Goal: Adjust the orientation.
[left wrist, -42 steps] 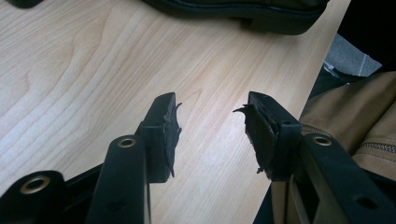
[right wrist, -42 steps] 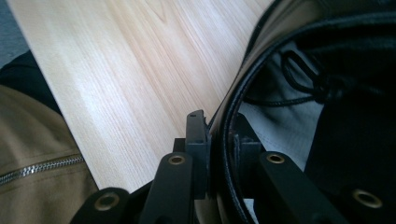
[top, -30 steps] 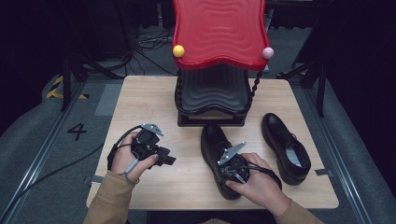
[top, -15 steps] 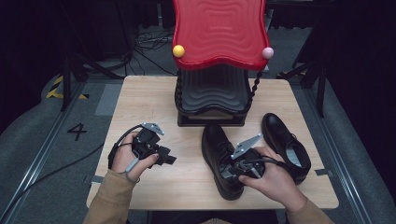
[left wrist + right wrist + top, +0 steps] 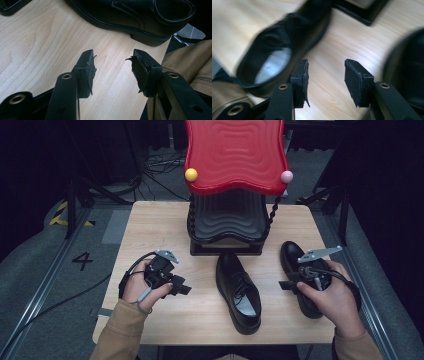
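1. On the wooden counter (image 5: 150, 235), left side: left claw (image 5: 184, 290), jaws apart, holding nothing, resting on the wood.
2. Centre: black shoe (image 5: 239, 291), toe toward the red-topped stand (image 5: 227, 222).
3. Right: second black shoe (image 5: 295, 265); right claw (image 5: 286, 285) above it, jaws apart, holding nothing.

Setting: probably a lab or recording studio; wooden table (image 5: 150, 230), black surrounds, floor cables (image 5: 150, 170), numbered floor marking (image 5: 82, 261).

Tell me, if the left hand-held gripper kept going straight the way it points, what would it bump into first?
Probably the middle black shoe. The left hand-held gripper is open, bare table between its jaws, and that shoe's heel end lies straight ahead.
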Demonstrator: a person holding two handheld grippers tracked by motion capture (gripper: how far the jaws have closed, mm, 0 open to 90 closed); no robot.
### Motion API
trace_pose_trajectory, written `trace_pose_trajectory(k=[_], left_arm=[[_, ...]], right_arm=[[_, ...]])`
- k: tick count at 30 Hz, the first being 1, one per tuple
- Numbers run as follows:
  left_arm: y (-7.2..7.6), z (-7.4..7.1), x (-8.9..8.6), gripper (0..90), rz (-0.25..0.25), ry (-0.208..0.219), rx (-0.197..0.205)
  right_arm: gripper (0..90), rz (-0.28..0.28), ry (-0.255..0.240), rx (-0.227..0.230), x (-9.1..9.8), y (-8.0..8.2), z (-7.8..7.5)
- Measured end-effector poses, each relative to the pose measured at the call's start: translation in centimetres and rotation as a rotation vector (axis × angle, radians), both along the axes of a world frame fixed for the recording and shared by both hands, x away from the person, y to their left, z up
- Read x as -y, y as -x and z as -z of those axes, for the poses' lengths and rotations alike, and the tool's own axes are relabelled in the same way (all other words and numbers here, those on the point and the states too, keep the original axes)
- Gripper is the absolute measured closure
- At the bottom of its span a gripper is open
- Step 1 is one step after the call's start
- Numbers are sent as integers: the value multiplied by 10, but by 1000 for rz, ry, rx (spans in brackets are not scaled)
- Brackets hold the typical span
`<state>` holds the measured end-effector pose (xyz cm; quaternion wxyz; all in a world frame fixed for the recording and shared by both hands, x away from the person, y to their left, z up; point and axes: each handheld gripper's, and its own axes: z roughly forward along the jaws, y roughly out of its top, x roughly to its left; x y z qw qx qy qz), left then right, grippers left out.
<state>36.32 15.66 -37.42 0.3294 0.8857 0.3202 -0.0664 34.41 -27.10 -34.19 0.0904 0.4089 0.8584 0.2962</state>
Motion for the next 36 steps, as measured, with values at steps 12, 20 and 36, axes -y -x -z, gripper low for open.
trace_pose_trajectory(k=[12,20,36], left_arm=[[0,0,-2,529,-5,-5,0],[0,1,-2,525,-9,-11,-5],[-1,2,-2,520,-10,-19,-5]], right_arm=[[494,218,174,-108,43,-20,23],[470,226,197,-204,48,-31,44],[764,146,242,-320,44,-42,69]])
